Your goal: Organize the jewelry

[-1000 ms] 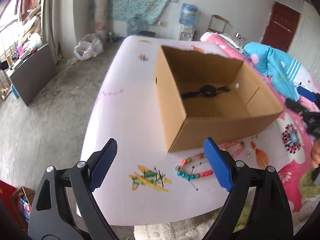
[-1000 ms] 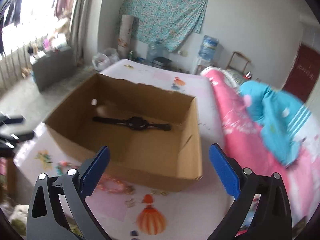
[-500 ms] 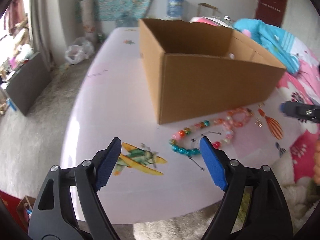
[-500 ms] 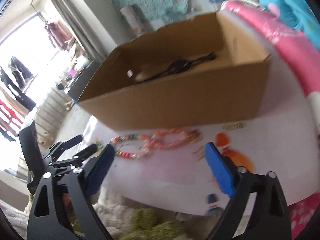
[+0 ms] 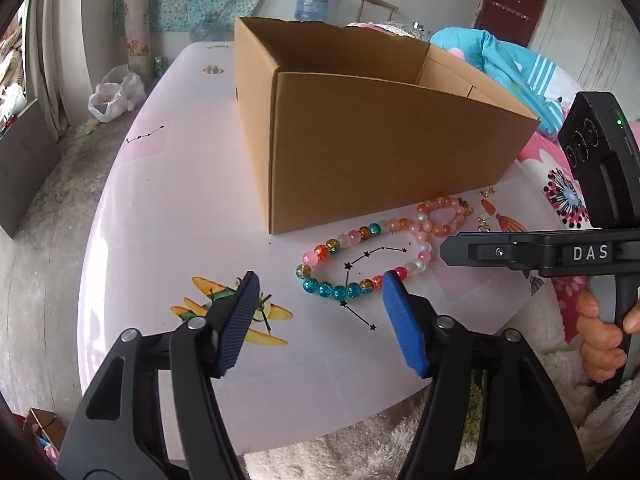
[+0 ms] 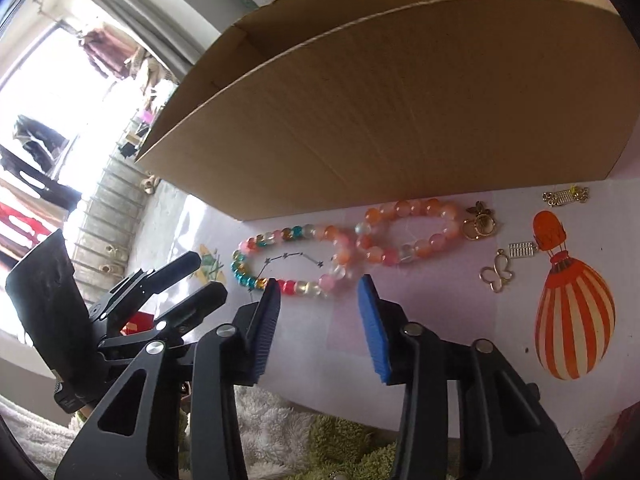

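The multicoloured bead bracelet [image 5: 360,264] lies flat on the pink table [image 5: 160,208], just in front of the cardboard box [image 5: 372,148]. Beside it, touching or overlapping it, is a pink-orange bead bracelet [image 6: 408,232], and small gold charms [image 6: 496,274] lie further to that side.

The left gripper [image 5: 320,308] hovers before the blue-bead end of the multicoloured bracelet. Its jaws are closing, with only bare table between them; its right pad is just beside the beads.

The right gripper [image 6: 320,312] points down at the near side of the same bracelet. Its jaws are closing too, and the beads are just beyond the tips, not pressed.

A hand [image 5: 600,344] holds the right gripper's handle at the table edge.
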Demonstrator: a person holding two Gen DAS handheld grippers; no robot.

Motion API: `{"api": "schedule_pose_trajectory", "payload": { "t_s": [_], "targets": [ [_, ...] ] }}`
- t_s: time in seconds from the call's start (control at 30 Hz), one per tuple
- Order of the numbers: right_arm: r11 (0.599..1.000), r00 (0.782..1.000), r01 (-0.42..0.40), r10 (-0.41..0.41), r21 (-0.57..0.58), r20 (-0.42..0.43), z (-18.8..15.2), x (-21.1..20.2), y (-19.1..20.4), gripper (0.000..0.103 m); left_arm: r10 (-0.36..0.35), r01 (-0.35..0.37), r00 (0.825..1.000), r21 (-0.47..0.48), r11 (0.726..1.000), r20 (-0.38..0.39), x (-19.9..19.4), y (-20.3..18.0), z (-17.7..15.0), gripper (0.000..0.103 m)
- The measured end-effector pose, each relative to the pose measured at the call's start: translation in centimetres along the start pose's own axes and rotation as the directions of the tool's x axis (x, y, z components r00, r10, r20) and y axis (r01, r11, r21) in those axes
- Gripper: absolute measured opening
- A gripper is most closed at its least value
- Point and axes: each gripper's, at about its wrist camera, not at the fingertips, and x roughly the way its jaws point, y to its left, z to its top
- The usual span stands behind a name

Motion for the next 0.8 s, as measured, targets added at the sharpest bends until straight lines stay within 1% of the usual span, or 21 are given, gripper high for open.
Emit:
{"api": "schedule_pose_trajectory", "payload": {
  "t_s": [0.1, 0.13, 0.23, 0.33, 0.43, 0.53, 0.57, 0.67, 0.8],
  "targets": [
    [1.0, 1.0, 0.011, -0.011, 0.012, -0.003, 0.0, 0.4, 0.4, 0.033, 0.001, -0.001, 1.0, 0.003, 1.0, -0.015, 0.6, 0.0, 0.4, 0.05],
    [1.0, 1.0, 0.016, -0.016, 0.016, -0.003, 0.2, 0.4, -0.1, 0.033, -0.002, 0.002, 1.0, 0.001, 1.0, -0.021, 0.8, 0.1, 0.5, 0.048],
    [0.999, 0.999, 0.033, -0.033, 0.026, -0.004, 0.2, 0.6, -0.2, 0.031, 0.011, -0.011, 0.999, 0.005, 1.0, -0.047, 1.6, 0.4, 0.9, 0.04],
    [0.998, 0.999, 0.046, -0.045, 0.032, -0.005, 0.5, 0.9, -0.1, 0.029, 0.021, -0.02, 0.998, 0.017, 1.0, -0.066, 2.2, 0.5, 1.1, 0.034],
    [0.997, 0.999, 0.053, -0.052, 0.052, -0.013, 0.9, 1.5, 0.0, 0.027, 0.021, -0.018, 0.996, 0.034, 0.999, -0.084, 2.8, 0.5, 1.3, 0.031],
    [0.996, 0.997, 0.07, -0.069, 0.05, -0.019, 1.0, 1.9, 0.6, 0.024, 0.052, -0.045, 0.994, 0.084, 0.995, -0.092, 3.3, -0.2, 1.6, 0.027],
    [0.996, 0.996, 0.082, -0.081, 0.037, -0.02, 1.2, 2.1, 0.9, 0.023, 0.06, -0.051, 0.994, 0.095, 0.994, -0.094, 3.4, -0.3, 1.6, 0.025],
    [0.993, 0.993, 0.116, -0.116, -0.001, -0.019, 1.2, 2.3, 1.9, 0.021, 0.079, -0.066, 0.992, 0.132, 0.989, -0.098, 3.7, -0.9, 1.7, 0.024],
    [0.978, 0.981, 0.19, -0.192, -0.089, -0.011, 1.2, 3.1, 4.0, 0.015, 0.109, -0.09, 0.989, 0.177, 0.98, -0.098, 3.8, -1.7, 1.8, 0.024]
  ]
}}
